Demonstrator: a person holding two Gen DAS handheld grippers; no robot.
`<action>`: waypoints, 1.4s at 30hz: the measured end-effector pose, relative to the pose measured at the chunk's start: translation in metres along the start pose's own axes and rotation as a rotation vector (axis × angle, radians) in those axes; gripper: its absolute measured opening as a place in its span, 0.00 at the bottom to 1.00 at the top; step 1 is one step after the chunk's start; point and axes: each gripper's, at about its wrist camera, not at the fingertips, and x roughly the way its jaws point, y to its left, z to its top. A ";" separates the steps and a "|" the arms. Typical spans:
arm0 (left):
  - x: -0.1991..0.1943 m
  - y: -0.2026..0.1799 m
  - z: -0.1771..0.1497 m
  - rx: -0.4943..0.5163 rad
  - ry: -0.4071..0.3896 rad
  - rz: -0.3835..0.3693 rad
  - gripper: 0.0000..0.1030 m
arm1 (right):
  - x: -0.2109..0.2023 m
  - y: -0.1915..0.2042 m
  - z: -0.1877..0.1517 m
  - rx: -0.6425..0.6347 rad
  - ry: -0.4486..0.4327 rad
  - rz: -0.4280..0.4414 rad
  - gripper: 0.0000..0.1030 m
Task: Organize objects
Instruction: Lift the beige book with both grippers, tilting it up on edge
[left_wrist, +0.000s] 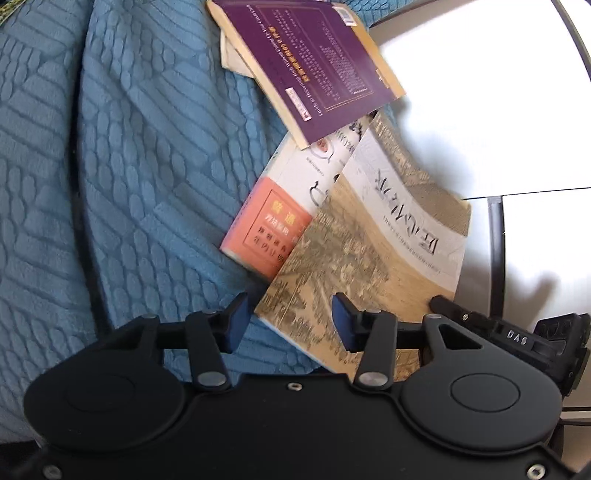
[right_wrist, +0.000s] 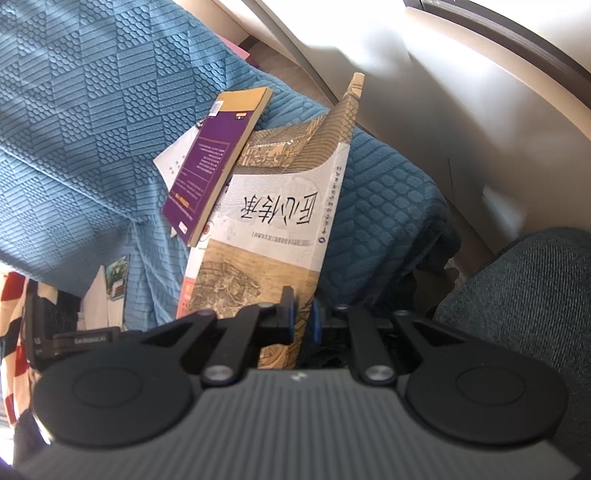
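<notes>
- Right tool (right_wrist: 303, 317): clenched on the near edge of the large illustrated book (right_wrist: 273, 206), its blue pads pressed against the cover from both sides; the book was tilted up off the bedding along that edge.
- Left tool (left_wrist: 286, 321): released, its jaws standing apart over the near corner of the same large illustrated book (left_wrist: 369, 243); no pad pressed on the cover, and the view was slightly blurred.
- Large illustrated book: cover printed with an old painted townscape in tan and a white band carrying dark brush characters; it lay uppermost at the near end of a loose pile.
- Orange-and-white book (left_wrist: 273, 218): partly covered by the illustrated book, with its orange corner jutting out on the left in the left wrist view.
- Purple book (left_wrist: 314, 62): set across the far end of the pile, overlapping both books below it; its yellowed page edges were visible, and a pale sheet or further book (left_wrist: 232, 55) showed beneath its far side.
- Blue textured blanket (left_wrist: 110, 166): carried the whole pile, its surface embossed with oval and bar patterns.
- Pale wall panel (left_wrist: 480, 92): rose just beyond the pile, brightly lit.
- Dark teal cushion (right_wrist: 535, 295): lay at the right edge of the right wrist view, apart from the books.
</notes>
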 end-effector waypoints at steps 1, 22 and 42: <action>0.001 0.001 0.002 -0.001 -0.004 -0.013 0.45 | 0.000 -0.001 0.001 -0.002 0.003 0.000 0.12; 0.007 -0.026 -0.027 0.134 0.002 0.004 0.13 | 0.000 -0.012 0.009 -0.037 0.024 -0.042 0.13; 0.033 -0.020 -0.012 0.087 0.001 -0.071 0.39 | 0.020 -0.011 0.014 -0.018 0.025 -0.130 0.38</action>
